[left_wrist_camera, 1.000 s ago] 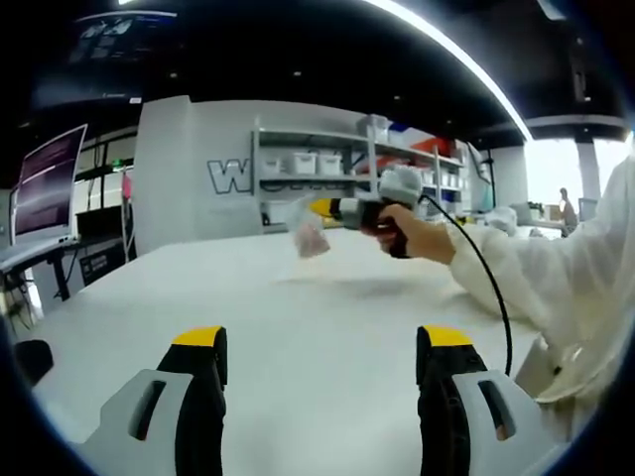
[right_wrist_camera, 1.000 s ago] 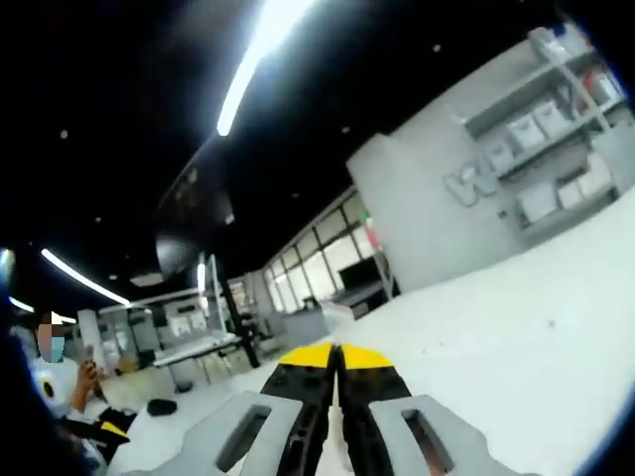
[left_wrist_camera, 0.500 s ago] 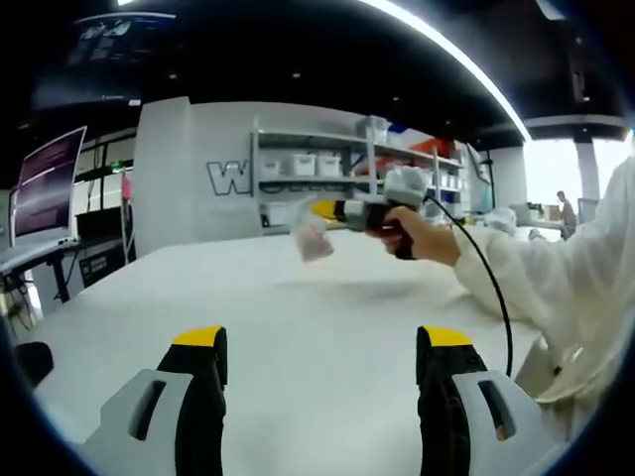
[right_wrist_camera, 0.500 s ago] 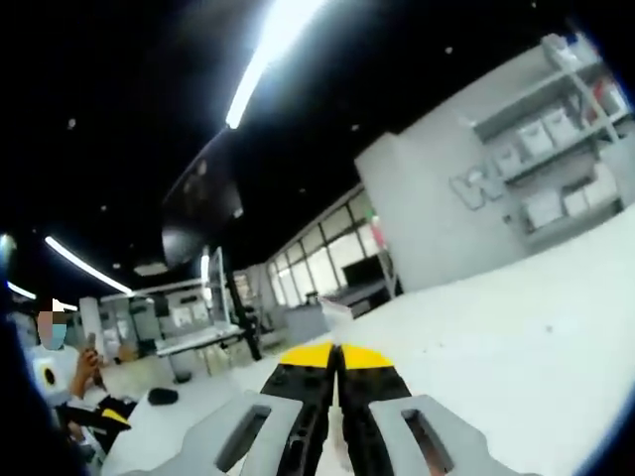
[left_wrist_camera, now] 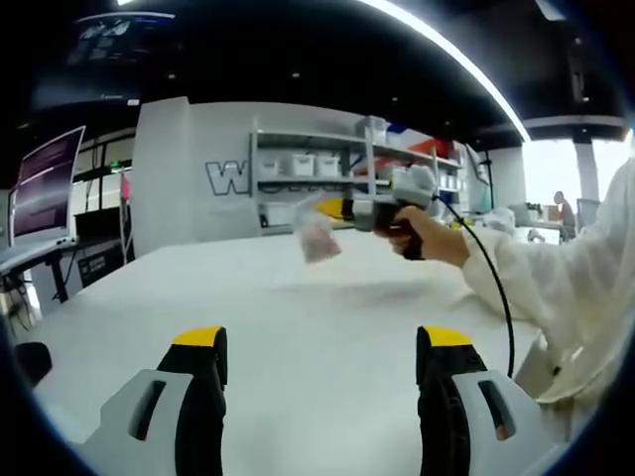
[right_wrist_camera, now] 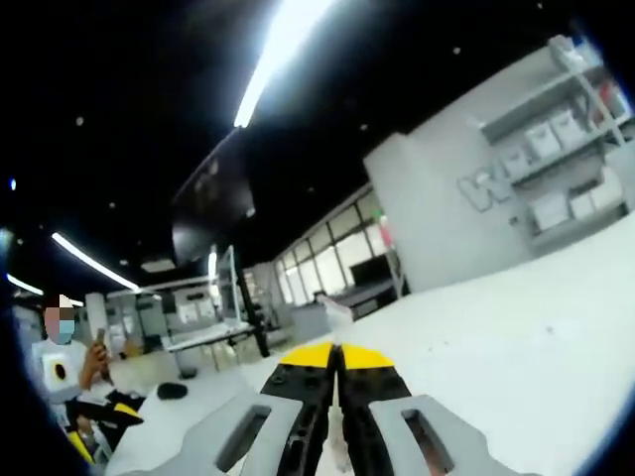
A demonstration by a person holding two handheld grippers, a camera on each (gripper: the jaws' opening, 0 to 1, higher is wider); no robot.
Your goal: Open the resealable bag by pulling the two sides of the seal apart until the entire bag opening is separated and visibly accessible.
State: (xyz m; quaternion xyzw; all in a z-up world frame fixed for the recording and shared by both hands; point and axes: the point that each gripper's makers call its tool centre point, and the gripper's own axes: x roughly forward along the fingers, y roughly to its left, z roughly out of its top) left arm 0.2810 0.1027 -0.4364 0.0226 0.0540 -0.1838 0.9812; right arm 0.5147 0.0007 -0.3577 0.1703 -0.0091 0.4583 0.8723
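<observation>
In the left gripper view, my left gripper [left_wrist_camera: 322,347] stands open low over the white table [left_wrist_camera: 298,327], with nothing between its yellow-tipped fingers [left_wrist_camera: 198,342]. Farther off, a hand [left_wrist_camera: 432,236] in a white sleeve holds my right gripper [left_wrist_camera: 349,209] above the table. It is shut on the top edge of a small clear resealable bag [left_wrist_camera: 317,235], which hangs down from it. In the right gripper view, my right gripper [right_wrist_camera: 337,359] shows its jaws pressed together, with a thin pale sliver of the bag [right_wrist_camera: 337,448] between them.
Shelves with white bins [left_wrist_camera: 317,164] line the far wall, and a monitor [left_wrist_camera: 45,183] stands at the left. A black cable [left_wrist_camera: 486,283] trails from the right gripper. A seated person [right_wrist_camera: 69,372] and a dark object [right_wrist_camera: 172,390] are off to one side.
The hand has carried the right gripper and the hanging bag slightly to the right. The right gripper view has tilted a little. My left gripper has not moved.
</observation>
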